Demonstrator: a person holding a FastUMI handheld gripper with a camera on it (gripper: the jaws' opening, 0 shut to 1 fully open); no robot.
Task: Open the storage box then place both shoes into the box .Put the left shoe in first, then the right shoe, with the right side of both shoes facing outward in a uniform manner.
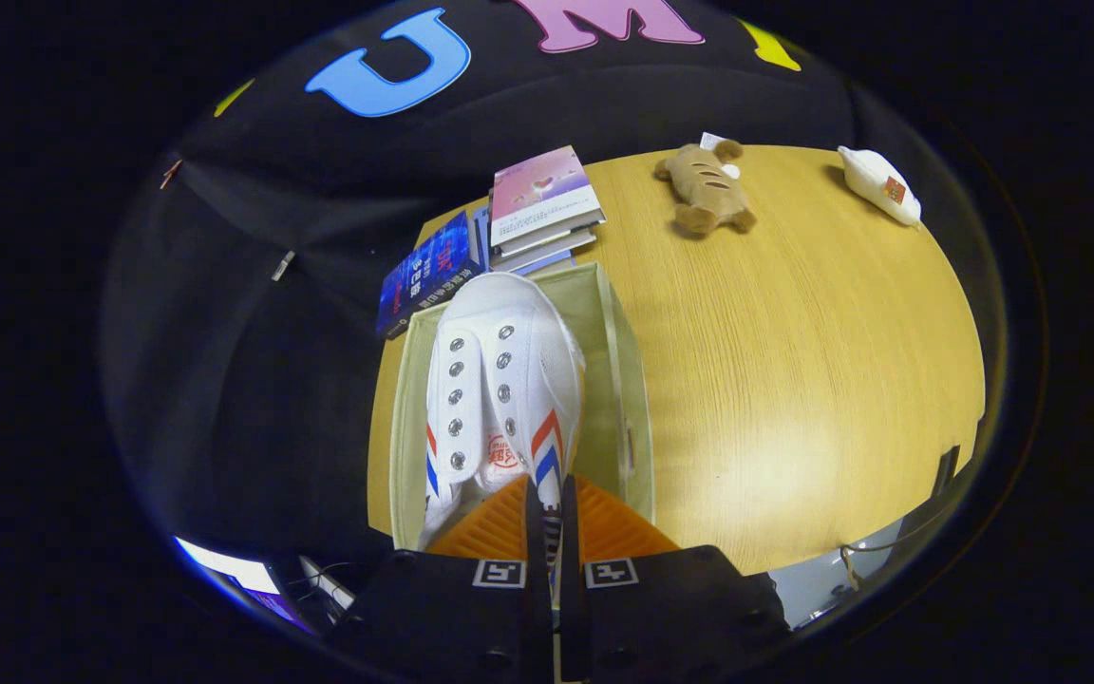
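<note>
I have the gripper (552,518) clamped on the white shoe (499,380), its two fingers pressed together on the heel-side wall with only the thin canvas edge between them. The shoe hangs just ahead of the fingers, toe pointing away from me, its metal eyelets facing up and red and blue stripes running along both sides near the heel. It sits over the open storage box (618,380), a pale fabric-walled bin whose far wall and right wall I can see beyond and beside the shoe; I cannot tell whether the sole touches the bottom. The box rests on the wooden counter (794,380). Just beyond the box lies a stack of books (542,204), with a dark blue book (428,271) to its left. Farther off to the right a brown plush toy (704,187) lies on the counter, and a white packet (879,185) lies well apart from it, farther right.
</note>
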